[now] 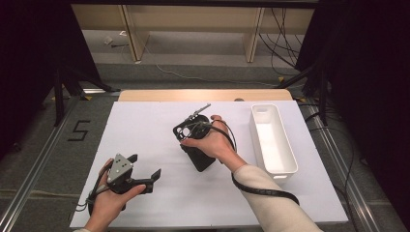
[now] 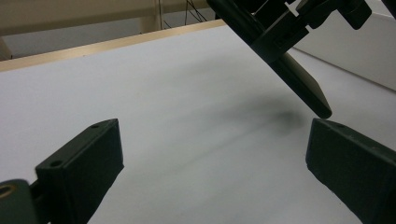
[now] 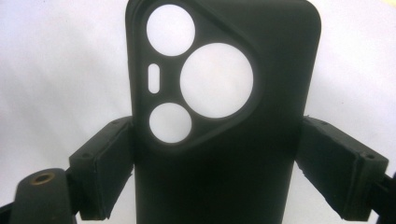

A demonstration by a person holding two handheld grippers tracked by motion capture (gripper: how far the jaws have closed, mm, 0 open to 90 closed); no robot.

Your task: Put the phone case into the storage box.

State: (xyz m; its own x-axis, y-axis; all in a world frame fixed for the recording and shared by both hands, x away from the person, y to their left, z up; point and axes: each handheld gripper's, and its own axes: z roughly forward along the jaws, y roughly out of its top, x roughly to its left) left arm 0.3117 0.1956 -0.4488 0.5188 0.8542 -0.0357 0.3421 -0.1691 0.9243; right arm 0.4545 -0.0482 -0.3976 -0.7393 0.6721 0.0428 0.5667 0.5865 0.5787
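A black phone case (image 3: 224, 154) with round camera cut-outs is held by its two long edges between the jaws of my right gripper (image 3: 215, 140), which is shut on it. In the high view the case (image 1: 180, 135) is in the middle of the white sheet, with the right gripper (image 1: 192, 142) in the person's hand. From the left gripper view the case (image 2: 303, 88) hangs tilted, its lower tip just above the sheet. My left gripper (image 1: 144, 165) rests at the near left, open and holding nothing (image 2: 210, 154).
A white oblong bin (image 1: 273, 140) stands empty along the right side of the white sheet (image 1: 145, 125). The wooden table edge (image 1: 203, 95) runs behind the sheet. Black cables trail from both grippers.
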